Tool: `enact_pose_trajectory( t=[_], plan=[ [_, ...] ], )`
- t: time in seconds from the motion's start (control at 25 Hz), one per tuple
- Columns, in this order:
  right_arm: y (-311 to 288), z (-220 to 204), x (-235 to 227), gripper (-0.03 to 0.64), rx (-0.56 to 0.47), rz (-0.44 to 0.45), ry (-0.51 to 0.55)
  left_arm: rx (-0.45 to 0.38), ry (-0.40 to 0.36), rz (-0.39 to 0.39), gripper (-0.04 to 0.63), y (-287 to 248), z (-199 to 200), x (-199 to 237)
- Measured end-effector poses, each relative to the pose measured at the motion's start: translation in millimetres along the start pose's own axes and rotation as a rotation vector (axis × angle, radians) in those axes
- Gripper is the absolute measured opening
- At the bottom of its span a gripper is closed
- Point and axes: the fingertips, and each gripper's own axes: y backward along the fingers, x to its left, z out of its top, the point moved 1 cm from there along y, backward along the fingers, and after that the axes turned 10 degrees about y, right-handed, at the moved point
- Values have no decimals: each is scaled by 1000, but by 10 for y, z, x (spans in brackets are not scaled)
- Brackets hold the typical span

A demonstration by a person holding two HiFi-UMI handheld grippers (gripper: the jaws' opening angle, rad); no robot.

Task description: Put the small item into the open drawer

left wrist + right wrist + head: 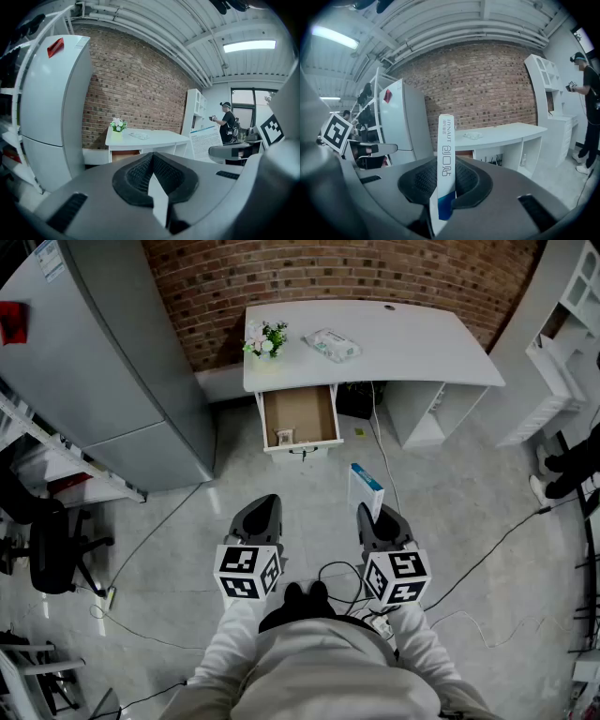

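Note:
A flat white box with a blue end (365,489) stands upright between the jaws of my right gripper (374,515), which is shut on it over the floor. In the right gripper view the box (446,154) rises out of the right gripper (446,165), in front of the desk. My left gripper (262,509) is held beside it at the same height, shut and empty. Its pads (140,171) meet in the left gripper view. Ahead, the white desk (412,338) has its drawer (300,415) pulled open, with a small pale item (285,437) in its front left corner.
On the desk stand a small flower pot (265,338) and a plastic packet (333,345). A grey fridge (112,362) is at the left and white shelving (562,362) at the right. Cables (487,554) lie across the floor, and an office chair (52,549) is at the far left. A person (587,108) stands near the shelving.

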Motion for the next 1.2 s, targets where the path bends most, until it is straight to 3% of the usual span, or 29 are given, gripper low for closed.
enact_pose_trajectory(
  t=[0.72, 1.2],
  plan=[
    [-117, -58, -244, 89, 10, 9, -43, -6, -6, 16, 17, -183, 11, -47],
    [-746, 66, -319, 89, 53, 11, -51, 42, 10, 26, 17, -684, 107, 354]
  ],
)
